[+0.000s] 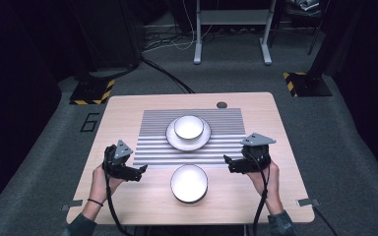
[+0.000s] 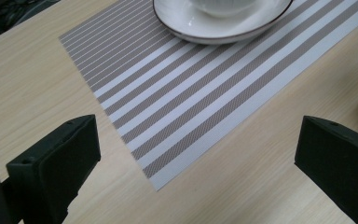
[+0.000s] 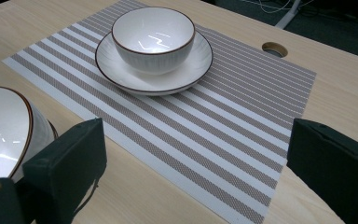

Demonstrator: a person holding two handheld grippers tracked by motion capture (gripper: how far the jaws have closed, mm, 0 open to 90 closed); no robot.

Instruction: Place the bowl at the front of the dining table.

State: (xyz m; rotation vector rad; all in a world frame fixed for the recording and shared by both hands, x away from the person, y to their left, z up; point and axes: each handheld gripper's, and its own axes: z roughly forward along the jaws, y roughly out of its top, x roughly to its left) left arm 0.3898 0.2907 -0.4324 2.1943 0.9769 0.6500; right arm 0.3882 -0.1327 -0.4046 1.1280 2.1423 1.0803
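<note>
We hold the left gripper [image 1: 139,170] and right gripper [image 1: 228,162] wide apart, flanking the glossy round near bowl [image 1: 189,183] on pale wood table [image 1: 128,196], near the ribbed striped placemat [image 1: 152,142].

Wooden table [image 1: 128,191] bears striped placemat [image 1: 152,147], near bowl [image 1: 189,183].

— Around the near bowl [image 1: 189,183], what do we have free?

— Bare table [image 1: 128,196] on both its sides, where our left gripper [image 1: 139,171] and right gripper [image 1: 228,162] sit with jaws wide apart.

— And beyond the near bowl?

— The striped mat [image 1: 152,147] lies flat; only the plate [image 1: 173,138] carrying a second bowl [image 1: 188,127] blocks the middle.
</note>
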